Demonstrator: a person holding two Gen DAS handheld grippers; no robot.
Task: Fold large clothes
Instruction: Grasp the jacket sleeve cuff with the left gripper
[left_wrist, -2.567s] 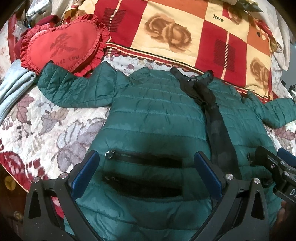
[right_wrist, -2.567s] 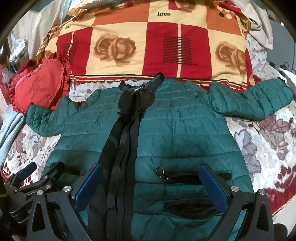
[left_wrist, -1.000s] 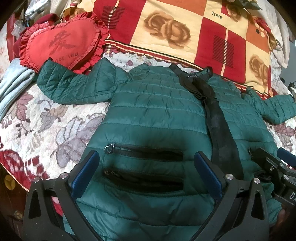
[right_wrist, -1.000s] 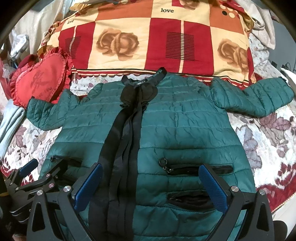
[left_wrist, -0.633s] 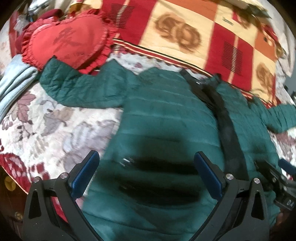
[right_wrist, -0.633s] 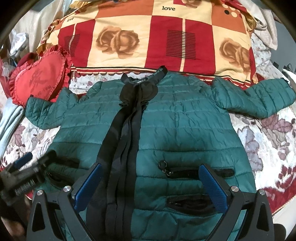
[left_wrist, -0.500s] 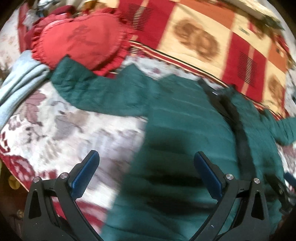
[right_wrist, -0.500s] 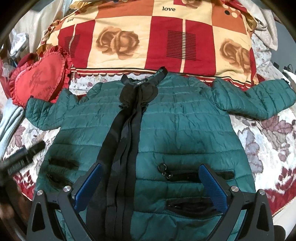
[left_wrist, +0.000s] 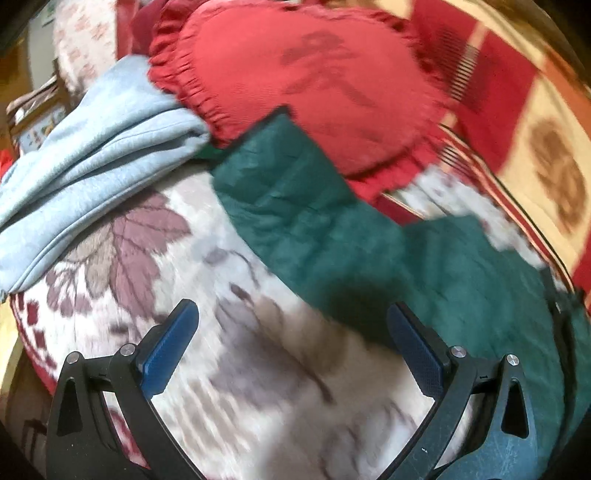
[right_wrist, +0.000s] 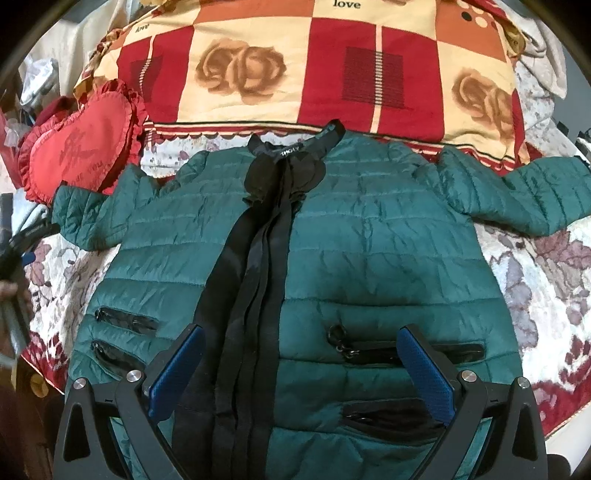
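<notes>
A dark green quilted jacket lies face up and spread flat on the bed, collar to the far side, both sleeves out sideways, with black ribbon ties down its front. My right gripper is open and empty over the jacket's lower front, near the zip pockets. My left gripper is open and empty over the floral bedspread, just short of the jacket's left sleeve. The left gripper also shows at the left edge of the right wrist view. The left wrist view is blurred.
A red heart-shaped pillow lies just beyond the left sleeve cuff. A light blue folded garment sits to its left. A red and cream rose-patterned blanket lies beyond the collar. The floral bedspread ends at the near edge.
My left gripper has swung left off the jacket's lower front toward the left sleeve, and has left the lower left of the right wrist view. My right gripper has barely moved.
</notes>
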